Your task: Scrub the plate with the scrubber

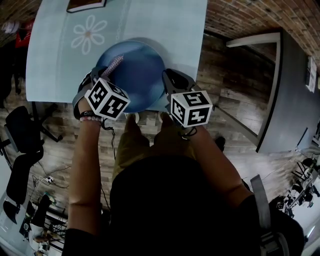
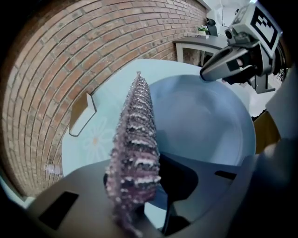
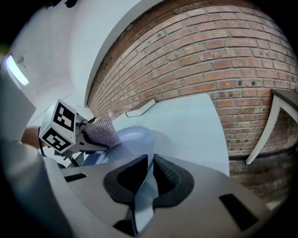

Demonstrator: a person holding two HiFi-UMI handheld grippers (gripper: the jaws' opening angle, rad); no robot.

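Note:
A blue plate is held tilted over the near edge of a pale blue table. My right gripper is shut on the plate's right rim. A flat purple knitted scrubber stands between the jaws of my left gripper, which is shut on it. The scrubber lies over the plate's left side. From the right gripper view the scrubber is against the plate.
A brown-framed flat object lies at the table's far edge. A white flower print marks the tabletop. A brick wall runs behind the table. A grey desk stands at the right, and black chairs at the left.

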